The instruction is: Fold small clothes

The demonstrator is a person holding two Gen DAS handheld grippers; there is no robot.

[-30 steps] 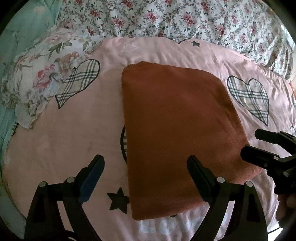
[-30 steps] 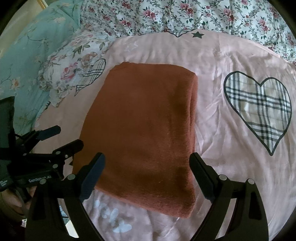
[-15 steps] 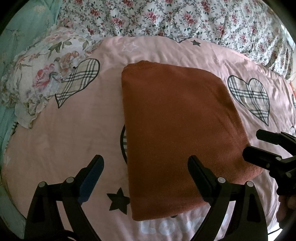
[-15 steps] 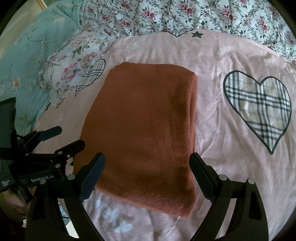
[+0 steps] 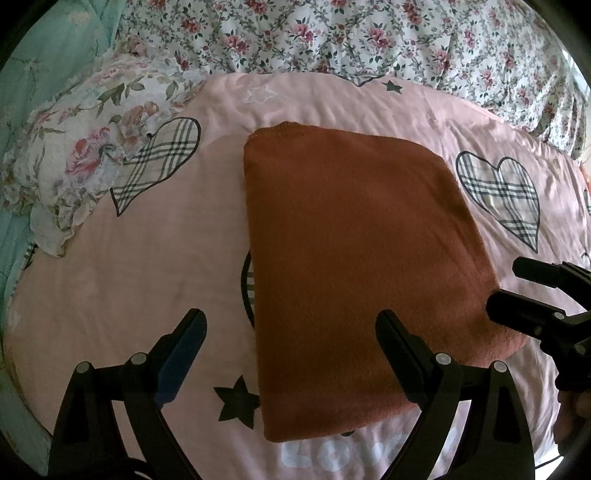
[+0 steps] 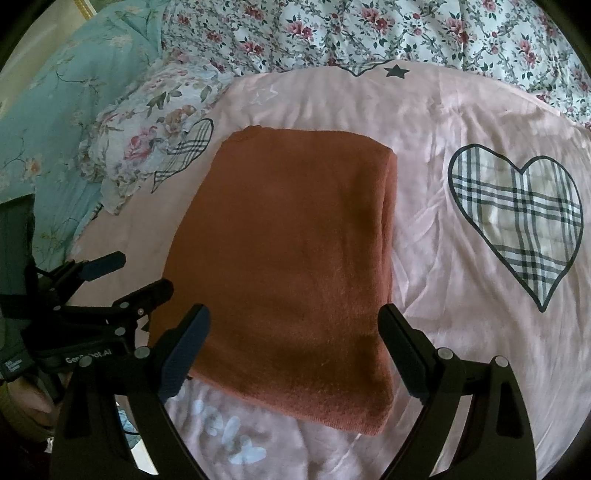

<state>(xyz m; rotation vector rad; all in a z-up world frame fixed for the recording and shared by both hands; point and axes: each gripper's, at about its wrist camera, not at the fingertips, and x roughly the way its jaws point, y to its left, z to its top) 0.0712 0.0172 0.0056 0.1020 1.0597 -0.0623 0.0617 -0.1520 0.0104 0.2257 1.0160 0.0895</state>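
A rust-orange knit garment lies folded into a flat rectangle on the pink bedspread. My left gripper hovers open over its near left edge, holding nothing. My right gripper is open above the garment's near edge, also empty. From the left wrist view the right gripper shows at the garment's right corner. From the right wrist view the left gripper shows beside the garment's left edge.
A floral pillow lies at the left. A floral quilt runs along the back, teal bedding at far left. Plaid hearts mark the pink spread right of the garment.
Both grippers have drawn back very slightly from the garment. The garment itself has not moved, and both grippers stay open.
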